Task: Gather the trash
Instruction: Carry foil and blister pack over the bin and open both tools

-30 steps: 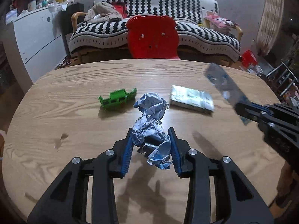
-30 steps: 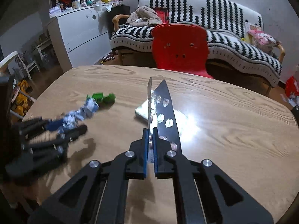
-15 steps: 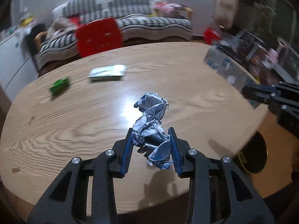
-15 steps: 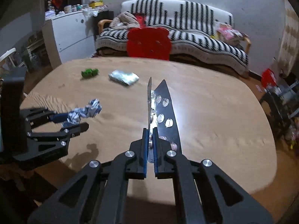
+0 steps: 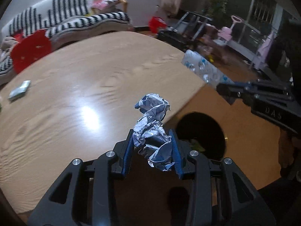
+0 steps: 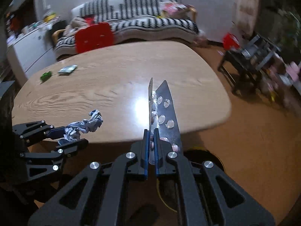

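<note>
My left gripper point(image 5: 152, 150) clenched on crumpled silver-blue foil wrapper point(image 5: 153, 131), R gripper point(image 6: 151, 150) pinching folded silver pill blister pack point(image 6: 163, 113), both at oval wooden table point(image 6: 112, 79) edge, above round black bin point(image 5: 203, 131).

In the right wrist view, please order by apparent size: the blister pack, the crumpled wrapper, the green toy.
1. Blister pack, though it is nearest the camera.
2. Crumpled wrapper.
3. Green toy, smallest, but farthest away on the table, so true size is unsure.
</note>
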A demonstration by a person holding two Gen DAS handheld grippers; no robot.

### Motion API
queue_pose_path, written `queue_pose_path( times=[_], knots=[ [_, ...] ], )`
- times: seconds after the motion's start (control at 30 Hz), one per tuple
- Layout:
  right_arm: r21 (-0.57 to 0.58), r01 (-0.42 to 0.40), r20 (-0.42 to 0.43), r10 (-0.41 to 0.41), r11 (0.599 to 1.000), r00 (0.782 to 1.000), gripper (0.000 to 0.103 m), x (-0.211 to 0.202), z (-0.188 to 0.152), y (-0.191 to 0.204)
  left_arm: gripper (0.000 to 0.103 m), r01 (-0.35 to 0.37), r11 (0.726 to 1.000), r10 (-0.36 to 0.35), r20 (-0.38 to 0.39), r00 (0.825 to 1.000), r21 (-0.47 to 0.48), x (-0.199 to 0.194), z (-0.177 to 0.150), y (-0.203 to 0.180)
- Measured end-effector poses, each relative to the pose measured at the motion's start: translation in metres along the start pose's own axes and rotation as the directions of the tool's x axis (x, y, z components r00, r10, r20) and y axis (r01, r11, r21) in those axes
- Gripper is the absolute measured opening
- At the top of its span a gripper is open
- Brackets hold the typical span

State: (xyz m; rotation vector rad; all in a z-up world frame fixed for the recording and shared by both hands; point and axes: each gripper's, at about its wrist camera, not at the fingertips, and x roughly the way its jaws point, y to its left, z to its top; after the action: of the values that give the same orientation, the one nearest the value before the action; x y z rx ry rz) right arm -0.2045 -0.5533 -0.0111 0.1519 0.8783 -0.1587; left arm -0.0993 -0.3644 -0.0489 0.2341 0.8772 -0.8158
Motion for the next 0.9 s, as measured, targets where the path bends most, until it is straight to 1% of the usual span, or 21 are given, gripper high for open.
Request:
queue_pose_path(
  times=[0.17,0.3,0.37,0.47,0.57,0.9],
  knots=[
    [0.068,0.04,-0.055,-0.036,0.997,0.998,0.006,0.001,-0.029,-0.047,0.036,0.08,0.997,-0.079,-0.032,0.996,0.018,0.027,0.006,-0.04],
    [0.111,0.07,-0.093,-0.06,0.991,0.994,0.006,0.003,-0.052,-0.077,0.036,0.125,0.991,-0.122,-0.066,0.99,0.042,0.048,0.009,-0.068],
    [0.133,0.077,-0.105,-0.063,0.988,0.992,0.006,0.003,-0.06,-0.088,0.036,0.143,0.988,-0.138,-0.078,0.987,0.064,0.059,0.007,-0.085],
    [0.158,0.087,-0.106,-0.071,0.984,0.992,0.006,-0.002,-0.069,-0.102,0.036,0.158,0.984,-0.15,-0.098,0.984,0.083,0.07,0.005,-0.098],
    [0.165,0.086,-0.099,-0.07,0.983,0.993,0.006,-0.005,-0.069,-0.105,0.036,0.162,0.982,-0.151,-0.108,0.983,0.097,0.078,0.005,-0.105],
    [0.162,0.079,-0.106,-0.062,0.984,0.992,0.006,-0.001,-0.063,-0.103,0.037,0.179,0.98,-0.166,-0.133,0.977,0.092,0.096,0.01,-0.113]
  ],
)
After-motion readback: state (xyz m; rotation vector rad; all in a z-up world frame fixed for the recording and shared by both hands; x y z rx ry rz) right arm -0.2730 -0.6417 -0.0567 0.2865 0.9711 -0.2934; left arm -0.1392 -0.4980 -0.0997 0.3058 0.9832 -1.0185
